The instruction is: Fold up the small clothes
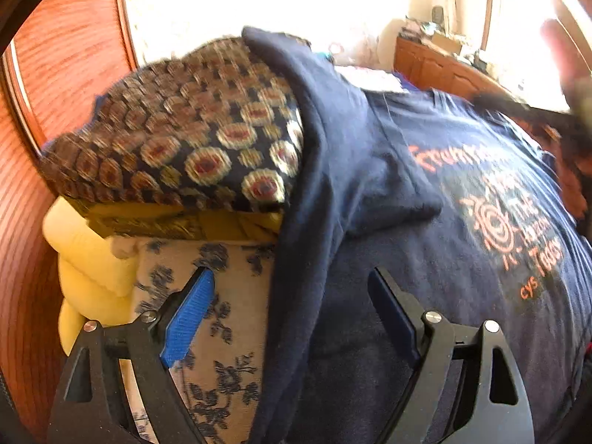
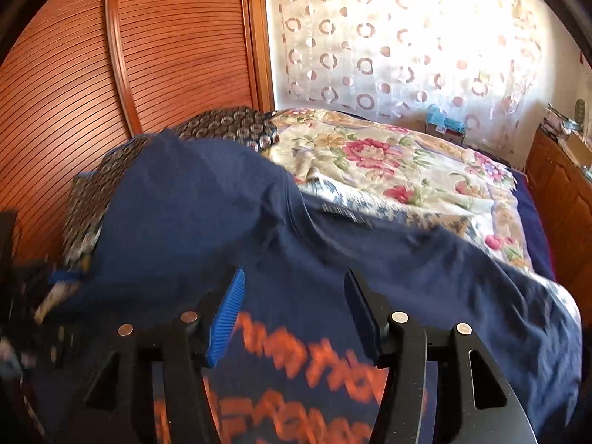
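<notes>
The navy T-shirt (image 1: 388, 185) under the right gripper (image 2: 294, 314) is soft matt cloth with a flat orange print. Left of the left gripper (image 1: 292, 307) lies a woven patterned cushion (image 1: 192, 140), rough in look. The gripper fingers (image 2: 225, 318) are matt black plastic with ribbed blue pads and shiny metal pins. Far ahead, the slatted door (image 2: 177, 37) is warm, half-glossy wood.

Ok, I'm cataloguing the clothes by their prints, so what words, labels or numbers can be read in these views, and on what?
"cys": small orange letters at the lower end of the print on the navy T-shirt, left wrist view.
Other orange lines of that print, beside a sun-like emblem: too blurred to read.
Same print in the right wrist view: motion-blurred, unreadable.
No other text shows.
</notes>
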Tool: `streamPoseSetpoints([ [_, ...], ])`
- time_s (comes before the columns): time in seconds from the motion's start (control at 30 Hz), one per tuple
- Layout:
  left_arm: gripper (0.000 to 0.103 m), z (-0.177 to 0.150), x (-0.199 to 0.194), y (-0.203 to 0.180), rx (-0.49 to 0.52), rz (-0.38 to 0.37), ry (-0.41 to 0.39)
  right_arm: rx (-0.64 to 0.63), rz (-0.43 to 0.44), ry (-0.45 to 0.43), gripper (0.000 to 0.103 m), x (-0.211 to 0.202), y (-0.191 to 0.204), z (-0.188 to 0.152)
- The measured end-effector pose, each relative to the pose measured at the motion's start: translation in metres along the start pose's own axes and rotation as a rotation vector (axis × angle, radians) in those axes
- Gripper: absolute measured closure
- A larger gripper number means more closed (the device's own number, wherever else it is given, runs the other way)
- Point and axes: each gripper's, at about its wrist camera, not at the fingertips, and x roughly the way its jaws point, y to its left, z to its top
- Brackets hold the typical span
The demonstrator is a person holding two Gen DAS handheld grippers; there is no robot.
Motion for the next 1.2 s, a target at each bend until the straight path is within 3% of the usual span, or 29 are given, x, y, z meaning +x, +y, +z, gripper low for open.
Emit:
streamPoseSetpoints([
  [0.27,0.017,0.018,-0.048,-0.010,-0.052,0.008,-0.163,0.059,-0.049,-0.062,0.045,-0.102,-0.026,-0.059],
  [0.33,0.017,0.022,-0.053,-0.017,-0.047,0.009,-0.189,0.069,-0.072,-0.080,0.041,-0.121,-0.028,-0.069],
  [0.4,0.017,0.026,-0.058,-0.024,-0.051,-0.004,-0.212,0.080,-0.100,-0.105,0.028,-0.143,-0.025,-0.081],
  [0.57,0.017,0.034,-0.061,-0.049,-0.038,-0.055,-0.253,0.127,-0.142,-0.147,0.025,-0.184,-0.027,-0.107],
  [0.77,0.017,0.032,-0.059,-0.077,-0.005,-0.101,-0.255,0.179,-0.235,-0.102,0.025,-0.205,-0.032,-0.132],
  [1.0,0.017,0.027,-0.060,-0.103,0.008,-0.157,-0.253,0.232,-0.313,-0.082,0.025,-0.228,-0.044,-0.140],
  [1.2,0.017,0.023,-0.054,-0.130,0.039,-0.191,-0.236,0.314,-0.359,-0.020,0.031,-0.216,-0.047,-0.139],
])
